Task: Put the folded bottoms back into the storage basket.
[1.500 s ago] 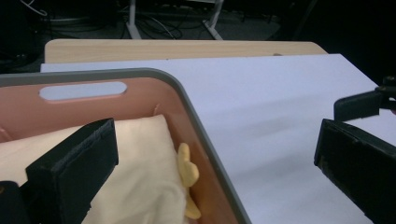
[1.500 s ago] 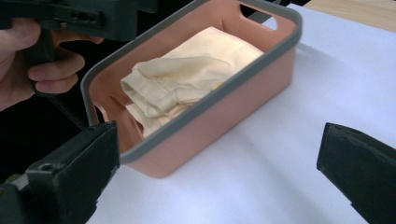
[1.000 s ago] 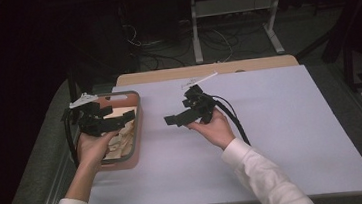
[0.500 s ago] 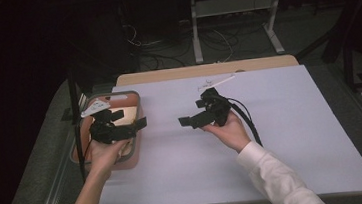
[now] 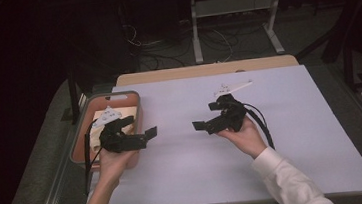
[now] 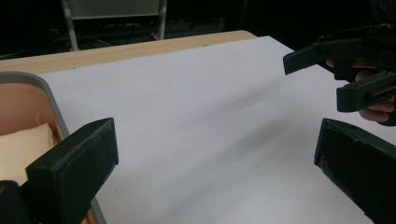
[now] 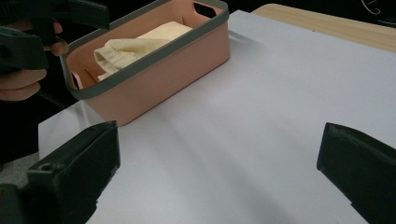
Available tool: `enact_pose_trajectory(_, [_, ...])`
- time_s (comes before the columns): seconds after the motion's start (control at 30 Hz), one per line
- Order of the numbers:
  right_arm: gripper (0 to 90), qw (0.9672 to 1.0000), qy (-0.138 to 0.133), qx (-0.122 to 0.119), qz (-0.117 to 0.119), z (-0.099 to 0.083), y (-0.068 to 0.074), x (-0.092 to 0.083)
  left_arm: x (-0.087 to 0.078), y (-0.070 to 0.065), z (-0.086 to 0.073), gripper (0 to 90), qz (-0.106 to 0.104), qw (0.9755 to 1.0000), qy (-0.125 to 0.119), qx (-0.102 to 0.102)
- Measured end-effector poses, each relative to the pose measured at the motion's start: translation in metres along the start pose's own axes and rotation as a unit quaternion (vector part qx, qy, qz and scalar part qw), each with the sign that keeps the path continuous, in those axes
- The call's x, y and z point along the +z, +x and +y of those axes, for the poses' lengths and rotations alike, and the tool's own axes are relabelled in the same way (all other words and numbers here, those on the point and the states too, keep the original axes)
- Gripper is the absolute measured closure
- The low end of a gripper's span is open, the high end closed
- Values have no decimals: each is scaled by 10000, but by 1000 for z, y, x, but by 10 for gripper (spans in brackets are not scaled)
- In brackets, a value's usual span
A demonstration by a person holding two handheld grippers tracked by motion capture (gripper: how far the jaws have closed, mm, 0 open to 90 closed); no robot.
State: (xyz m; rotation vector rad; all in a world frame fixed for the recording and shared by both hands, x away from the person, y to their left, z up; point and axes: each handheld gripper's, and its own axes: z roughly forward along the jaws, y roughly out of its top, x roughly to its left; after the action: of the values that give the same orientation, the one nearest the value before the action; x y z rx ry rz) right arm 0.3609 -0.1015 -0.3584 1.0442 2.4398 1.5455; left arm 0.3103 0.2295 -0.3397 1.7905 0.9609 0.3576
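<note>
Left tongs (image 5: 139, 131): held in the person's left hand (image 5: 112, 161) at the left of the high view, over the near right edge of the basket; jaws spread wide with nothing between them, pointing toward the middle of the tabletop.
Basket (image 5: 133, 99): pink with a grey rim, standing on the left edge of the tabletop; in the right gripper view (image 7: 187, 51) it sits upright at the upper left, with a handle cut-out at its far end.
Cloth (image 7: 135, 44): cream fabric lying crumpled inside the basket, below the rim; in the left gripper view (image 6: 23, 149) a pale corner of it shows just past the left jaw.
Tabletop (image 5: 185, 172): covered by a white sheet, with a strip of wood showing along the far edge; the stretch between the two tongs is bare.
Right tongs (image 5: 204, 117): held in the person's right hand (image 5: 245, 136) right of centre, above the sheet and well apart from the basket; jaws wide apart and empty, pointing left toward the left tongs. A black cable (image 5: 261, 122) loops back from them over the hand.
Sleeve (image 5: 287, 182): white, on the right forearm, coming in from the bottom edge.
</note>
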Motion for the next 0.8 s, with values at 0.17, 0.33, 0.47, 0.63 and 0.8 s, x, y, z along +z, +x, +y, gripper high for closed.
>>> enact_pose_trajectory(0.17, [0,10000,-36,-34,-31,-10,-3,-10,2,-8,-6,0,-71,9999,14,113])
enact_pose_trajectory(0.33, [0,9999,-110,-36,-64,-20,-6,-22,3,-14,-11,0,-116,9997,39,232])
enact_pose_trajectory(0.47, [0,9998,-190,-1,-109,-29,-10,-32,3,-16,-17,0,-156,9996,47,224])
enact_pose_trajectory(0.63, [0,9996,-211,45,-153,-40,-13,-42,4,-18,-27,0,-198,9995,110,207])
enact_pose_trajectory(0.8, [0,9995,-242,15,-180,-49,-15,-51,4,-24,-34,0,-213,9989,185,368])
